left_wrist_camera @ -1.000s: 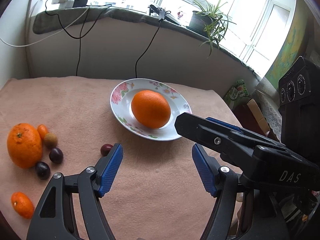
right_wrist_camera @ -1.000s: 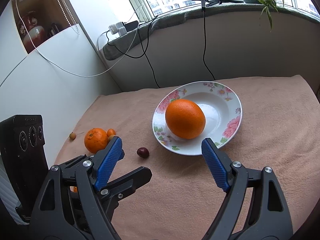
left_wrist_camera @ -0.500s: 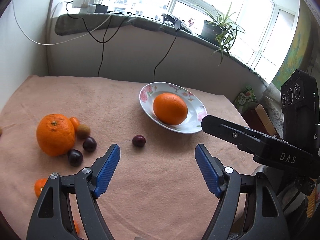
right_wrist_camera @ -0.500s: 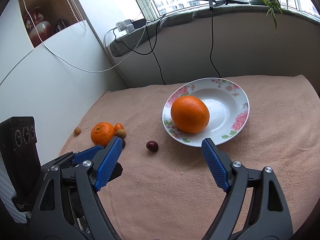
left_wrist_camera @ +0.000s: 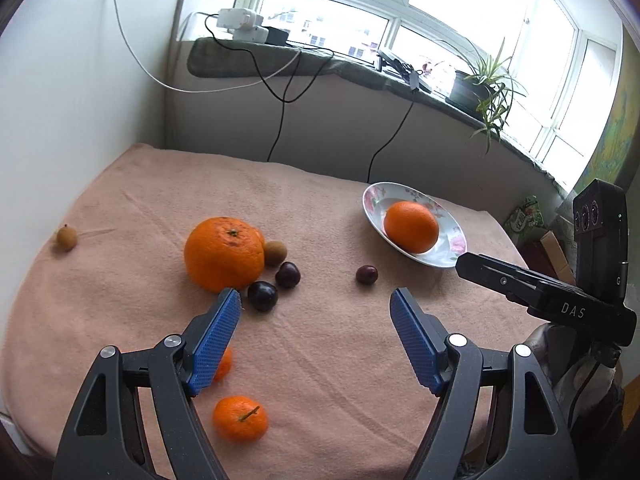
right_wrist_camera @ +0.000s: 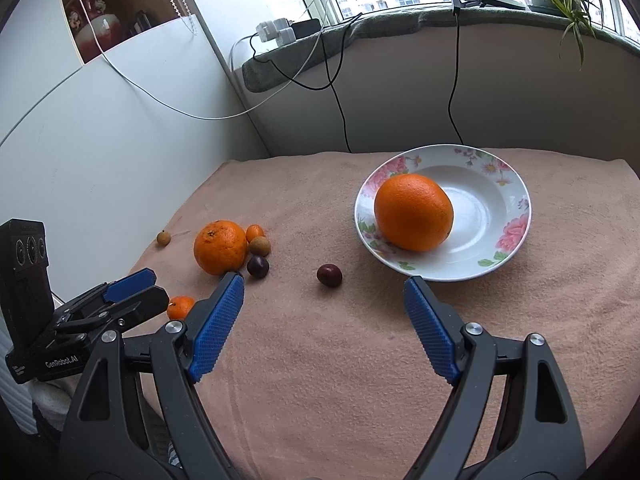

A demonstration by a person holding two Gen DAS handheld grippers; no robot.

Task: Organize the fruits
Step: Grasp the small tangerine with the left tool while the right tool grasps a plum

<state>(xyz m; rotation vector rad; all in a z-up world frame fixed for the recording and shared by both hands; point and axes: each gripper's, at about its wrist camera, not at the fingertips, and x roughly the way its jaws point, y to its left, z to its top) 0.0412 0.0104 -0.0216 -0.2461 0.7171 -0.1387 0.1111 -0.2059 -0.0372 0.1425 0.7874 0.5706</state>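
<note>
Orange on white: through my left wrist view one orange (left_wrist_camera: 411,226) lies in the plate (left_wrist_camera: 376,216) near the table's far right edge, so I judge the sorting barely begun. My left gripper (left_wrist_camera: 316,334) hangs released and empty over the big mandarin (left_wrist_camera: 224,254), plums (left_wrist_camera: 262,296), and small mandarin (left_wrist_camera: 240,418) at the near left.

From my right wrist view, my right gripper (right_wrist_camera: 320,324) is likewise spread, holding nothing. The plated orange's long axis runs roughly left-right; a lone plum (right_wrist_camera: 329,275) sits just beside the plate's rim.
</note>
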